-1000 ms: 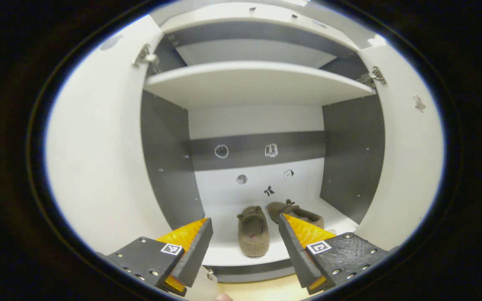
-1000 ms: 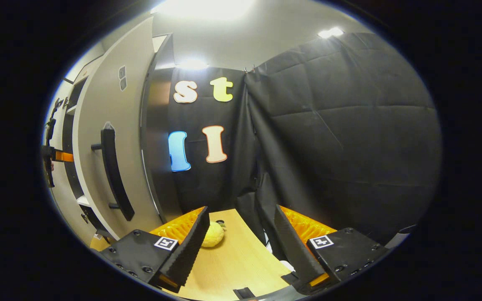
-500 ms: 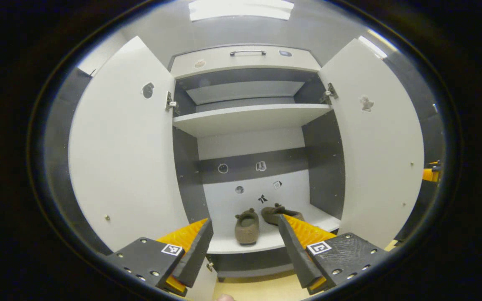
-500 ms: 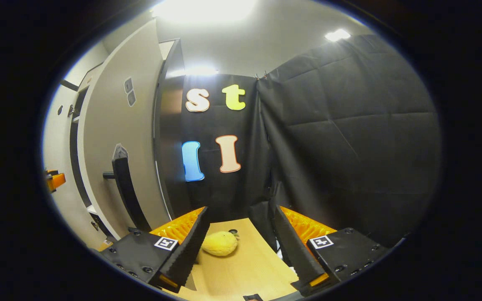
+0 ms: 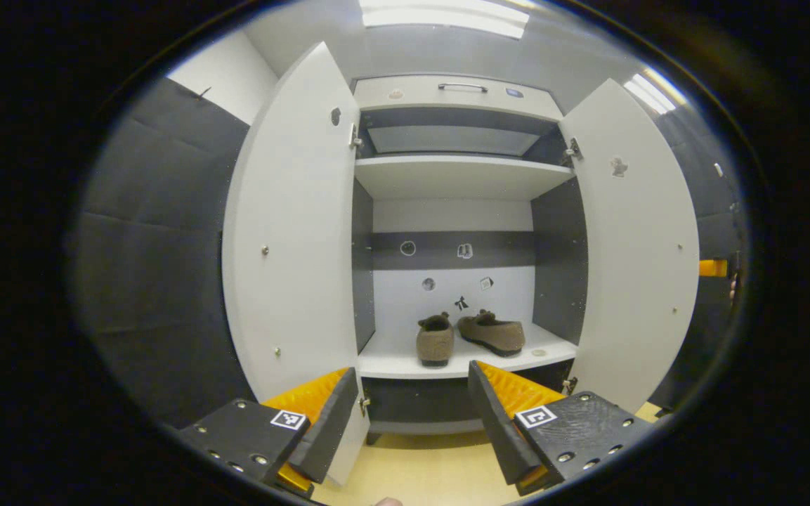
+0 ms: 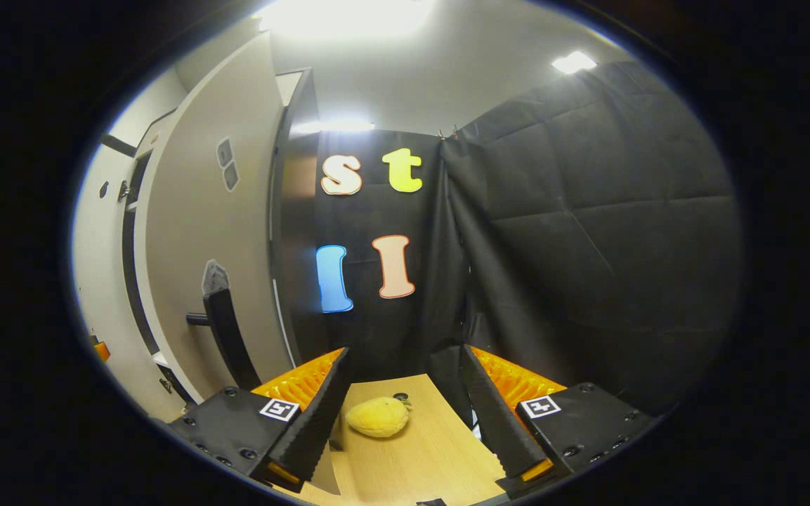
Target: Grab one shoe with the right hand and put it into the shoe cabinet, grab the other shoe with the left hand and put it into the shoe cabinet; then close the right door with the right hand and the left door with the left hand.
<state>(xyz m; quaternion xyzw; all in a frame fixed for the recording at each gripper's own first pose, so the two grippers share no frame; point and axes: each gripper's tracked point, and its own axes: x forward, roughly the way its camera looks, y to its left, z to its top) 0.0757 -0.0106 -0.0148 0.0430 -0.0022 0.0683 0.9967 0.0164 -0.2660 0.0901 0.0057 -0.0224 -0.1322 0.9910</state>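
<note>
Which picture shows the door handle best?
The right gripper view. There the dark bar handle stands close on the outside of the right door. The left gripper view faces that door's inner side, where just small screw heads show.

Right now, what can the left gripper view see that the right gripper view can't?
The left gripper view looks into the open shoe cabinet: two brown shoes sit side by side on the bottom shelf, and the left door stands open.
The right gripper view shows a black door handle and a yellow lemon-like thing on the floor.
Both show the right door, the wooden floor, and an open gripper: left gripper, right gripper.
</note>
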